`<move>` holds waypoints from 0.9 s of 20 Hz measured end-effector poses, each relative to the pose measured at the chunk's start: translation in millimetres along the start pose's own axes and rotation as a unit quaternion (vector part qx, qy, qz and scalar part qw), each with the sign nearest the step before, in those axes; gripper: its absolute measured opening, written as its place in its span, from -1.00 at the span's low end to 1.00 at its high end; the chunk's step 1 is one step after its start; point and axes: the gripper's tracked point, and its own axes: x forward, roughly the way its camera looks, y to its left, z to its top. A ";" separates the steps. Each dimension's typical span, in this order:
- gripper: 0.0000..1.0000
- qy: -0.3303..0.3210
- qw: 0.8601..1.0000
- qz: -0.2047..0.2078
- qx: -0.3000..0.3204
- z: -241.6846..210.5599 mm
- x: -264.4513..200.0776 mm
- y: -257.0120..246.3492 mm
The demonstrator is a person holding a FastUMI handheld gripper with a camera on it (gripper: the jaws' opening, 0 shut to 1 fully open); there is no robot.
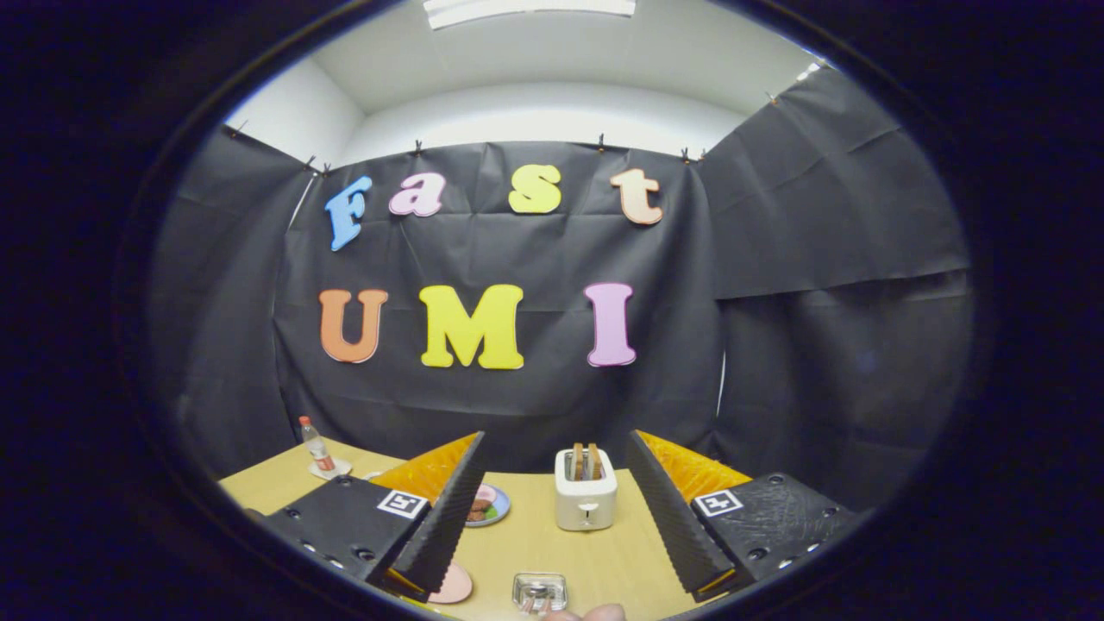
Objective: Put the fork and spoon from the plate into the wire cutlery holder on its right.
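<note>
The jaws are seen spread wide, with nothing held between them; the gripper (561, 517) is raised and aimed level across the counter (561, 543). Nearest, low between the jaws, a small wire holder (539, 591) is seen, with what may be a fingertip (599, 612) just beside it. A pink plate (453, 585) is partly hidden behind the left jaw (fork and spoon cannot be made out). A downward tilt is judged necessary. Farther off stand a toaster (586, 487), a dish (487, 504) and a bottle (316, 446).
</note>
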 end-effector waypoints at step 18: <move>0.92 0.005 1.000 0.012 0.019 -4.7 -5.7 -3.8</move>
